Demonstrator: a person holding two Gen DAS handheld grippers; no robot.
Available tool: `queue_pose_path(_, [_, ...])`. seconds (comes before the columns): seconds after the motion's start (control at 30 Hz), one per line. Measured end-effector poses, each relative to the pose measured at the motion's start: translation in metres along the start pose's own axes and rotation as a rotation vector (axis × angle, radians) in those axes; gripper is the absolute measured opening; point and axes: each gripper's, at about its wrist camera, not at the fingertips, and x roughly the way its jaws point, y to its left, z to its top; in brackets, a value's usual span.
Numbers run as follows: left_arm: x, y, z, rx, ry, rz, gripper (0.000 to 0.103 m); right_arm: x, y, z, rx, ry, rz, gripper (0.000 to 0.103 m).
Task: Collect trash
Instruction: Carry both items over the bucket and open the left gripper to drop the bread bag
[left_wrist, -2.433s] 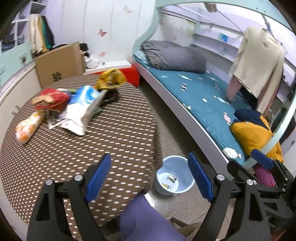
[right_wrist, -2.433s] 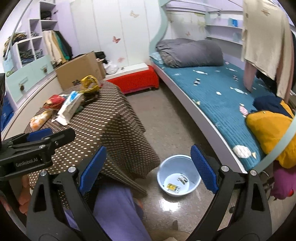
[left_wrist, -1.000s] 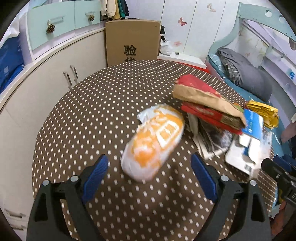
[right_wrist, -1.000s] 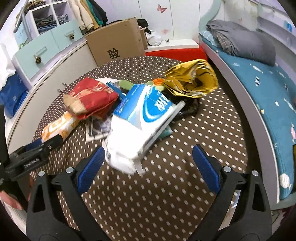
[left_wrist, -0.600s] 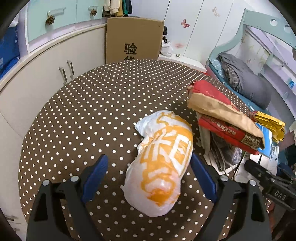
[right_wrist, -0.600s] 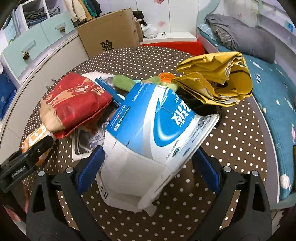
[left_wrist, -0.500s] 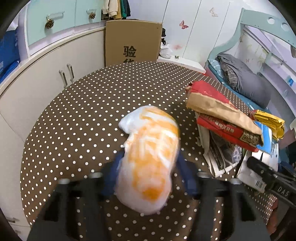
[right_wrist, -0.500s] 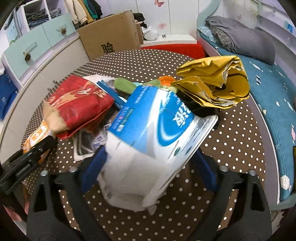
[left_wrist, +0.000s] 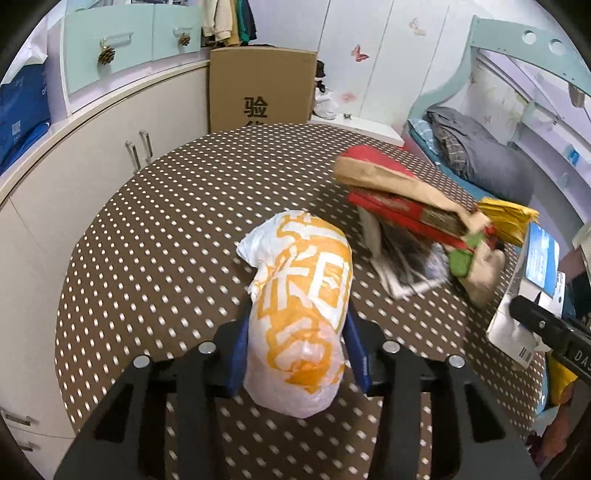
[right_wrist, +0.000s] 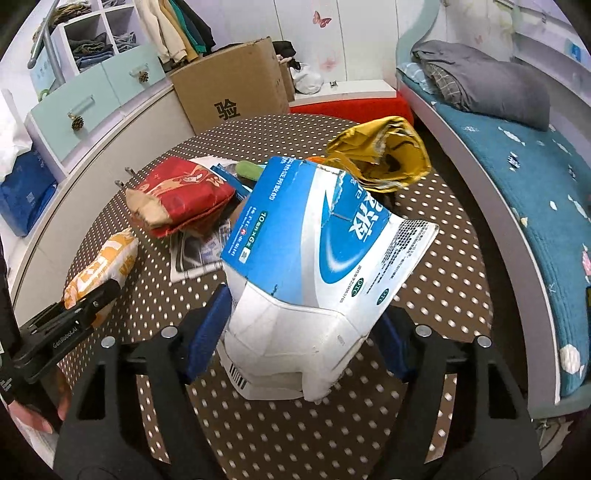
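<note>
On the dotted tablecloth (left_wrist: 155, 229), jaws pinch a crinkly orange-white bag (left_wrist: 299, 314).

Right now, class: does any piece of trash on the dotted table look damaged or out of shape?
Yes. The blue-and-white carton clamped in the right gripper is crushed and torn open, its flaps splayed.

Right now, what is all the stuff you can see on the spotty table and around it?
Orange-white bag: one, between left fingers, on table.
Blue-white box: one, between right fingers.
Red paper bag: one, mid-table, on the papers.
Yellow bag: one, crumpled, behind the box.
Printed papers: a few, under red bag.
Table: one, brown, white dots.
Cardboard box: one, brown, beyond table.
Bed: one, teal, right side.
Left gripper: black, blue pads, just closing.
Right gripper: same, just closing.
</note>
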Motion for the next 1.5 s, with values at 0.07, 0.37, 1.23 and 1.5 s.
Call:
queue_pose_path(0.07, [-0.004, -0.007, -0.005, 0.008, -0.001, -0.011, 0.045, -0.006, -0.003, -0.004, 0.003, -0.004, 0.002, 0.072])
queue_pose_path(0.37, [-0.025, -0.057, -0.028, 0.071, -0.001, -0.075, 0.045, -0.036, -0.031, -0.026, 0.025, -0.025, -0.014, 0.072])
queue_pose_path(1.23, [-0.03, -0.248, -0.073, 0.368, 0.063, -0.26, 0.045, -0.109, -0.174, -0.08, 0.238, -0.115, -0.198, 0.072])
queue_pose_path(1.5, [-0.02, -0.306, -0.087, 0.468, 0.099, -0.307, 0.045, -0.12, -0.22, -0.098, 0.321, -0.108, -0.262, 0.072])
